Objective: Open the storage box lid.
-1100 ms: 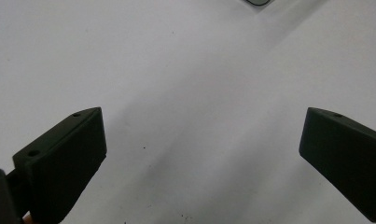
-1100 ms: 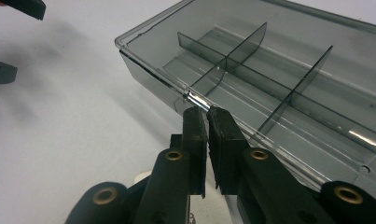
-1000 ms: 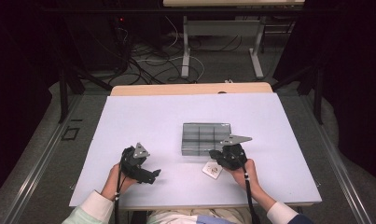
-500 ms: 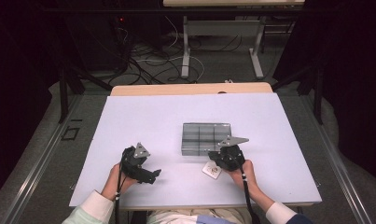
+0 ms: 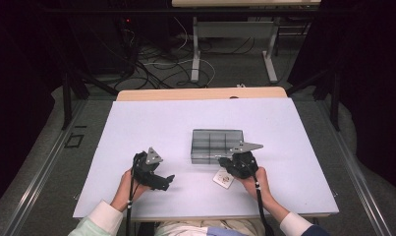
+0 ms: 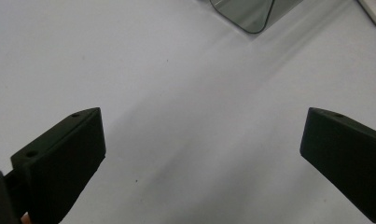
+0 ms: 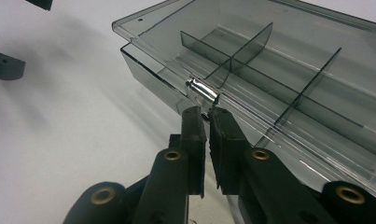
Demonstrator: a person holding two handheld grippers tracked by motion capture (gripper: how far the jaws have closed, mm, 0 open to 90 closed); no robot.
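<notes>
Pinching close together, right tongs (image 7: pixel 205 112) at the near wall of a smoky clear compartment box (image 7: pixel 288 79), jaw tips nearly touching just below a small shiny metal latch (image 7: pixel 202 89) on the box's front edge. Cannot tell whether the tips actually clamp the latch or only meet beside it. Hinged lid lifted slightly above the box body, thin dividers visible inside splitting it into compartments. Seen from above, right tongs (image 5: pixel 239 163) held by the right hand (image 5: pixel 257 181) against the near side of the box (image 5: pixel 216 145), which sits a little right of centre on the pale tabletop (image 5: pixel 151 128). Lying flat just beside those tongs, nearer the person, a small white square object (image 5: pixel 223 178), too small to identify.

Spread wide, left tongs (image 6: pixel 202 154) with nothing between the two black jaws but bare tabletop, one corner of the box at the top edge. From above, left tongs (image 5: pixel 151 172) gripped by the left hand (image 5: pixel 129 183), low over the tabletop, well apart from the box.
</notes>
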